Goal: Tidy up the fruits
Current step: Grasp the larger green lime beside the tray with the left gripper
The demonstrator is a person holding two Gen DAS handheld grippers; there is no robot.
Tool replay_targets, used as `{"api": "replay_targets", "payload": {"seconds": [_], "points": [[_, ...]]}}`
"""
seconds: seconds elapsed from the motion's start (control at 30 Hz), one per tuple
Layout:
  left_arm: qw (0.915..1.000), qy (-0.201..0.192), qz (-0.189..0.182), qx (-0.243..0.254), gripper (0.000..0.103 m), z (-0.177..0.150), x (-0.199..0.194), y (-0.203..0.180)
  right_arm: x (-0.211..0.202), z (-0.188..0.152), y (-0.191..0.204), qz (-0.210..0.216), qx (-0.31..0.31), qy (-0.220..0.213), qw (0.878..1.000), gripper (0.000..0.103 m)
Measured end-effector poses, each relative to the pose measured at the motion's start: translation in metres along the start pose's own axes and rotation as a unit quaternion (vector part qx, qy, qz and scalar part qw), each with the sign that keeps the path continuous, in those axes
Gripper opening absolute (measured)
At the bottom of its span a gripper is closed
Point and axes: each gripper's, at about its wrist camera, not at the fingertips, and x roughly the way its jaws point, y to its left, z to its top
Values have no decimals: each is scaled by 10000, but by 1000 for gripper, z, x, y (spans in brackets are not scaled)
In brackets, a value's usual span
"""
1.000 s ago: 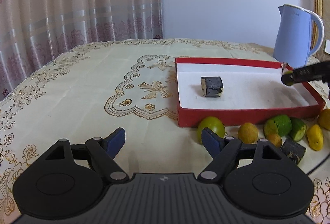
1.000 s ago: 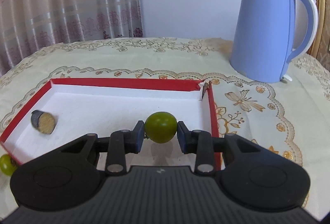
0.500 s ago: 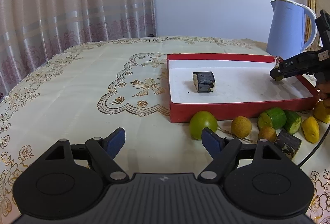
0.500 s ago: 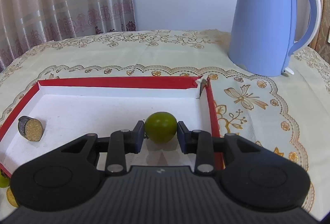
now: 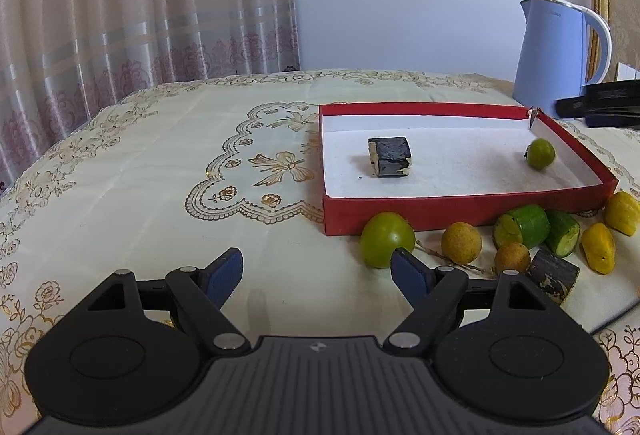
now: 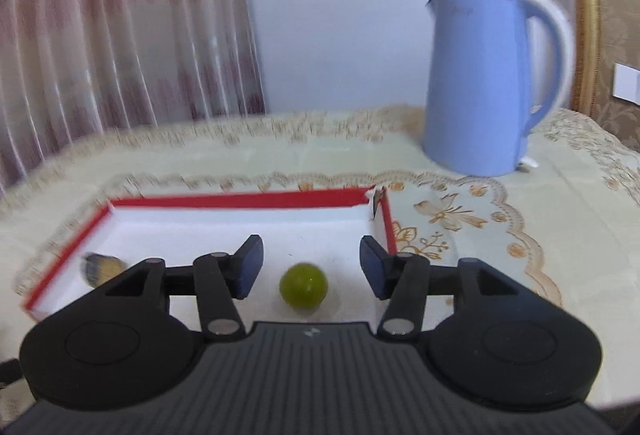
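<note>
A small green fruit (image 6: 303, 286) (image 5: 540, 153) lies on the white floor of the red box (image 6: 244, 201) (image 5: 460, 211), near its right wall. My right gripper (image 6: 311, 267) hovers over it with jaws opening, the pads clear of the fruit on both sides. A dark cut piece (image 5: 390, 156) (image 6: 100, 267) also lies in the box. My left gripper (image 5: 317, 273) stands open above the tablecloth, with a larger green fruit (image 5: 386, 239) just beyond its right fingertip. The right gripper's fingers (image 5: 600, 103) show at the right edge of the left wrist view.
Along the box's near wall lie two yellow-brown round fruits (image 5: 461, 242), green cucumber pieces (image 5: 522, 226), yellow pieces (image 5: 598, 247) and a dark chunk (image 5: 554, 275). A blue kettle (image 6: 486, 83) (image 5: 554, 55) stands behind the box's right corner. Curtains hang behind the table.
The right gripper let go of the small green fruit, which now rests in the box, and the gripper drew back and up. The left gripper stayed where it was.
</note>
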Motion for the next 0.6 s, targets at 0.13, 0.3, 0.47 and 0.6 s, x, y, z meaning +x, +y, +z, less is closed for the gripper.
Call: {"api": "replay_targets", "payload": {"seconds": [0.13,0.3,0.47,0.6], "points": [[9999,14,-149,24,81,-2,3,-2,-56,-33,1,-156,241,-679,9973,77],[9992,-65,-266,290,81,-1,8,-16,-88,-72,11,-748,119,-1182,9901,93],[9986,-62,-160,504,81,8,16,-26,-88,-80,15,-767,-32,-1221,9895,103],[9991,163,-211,342,78,13,28,-23,-88,-82,23,-818,-283,-1231,9886,103]]}}
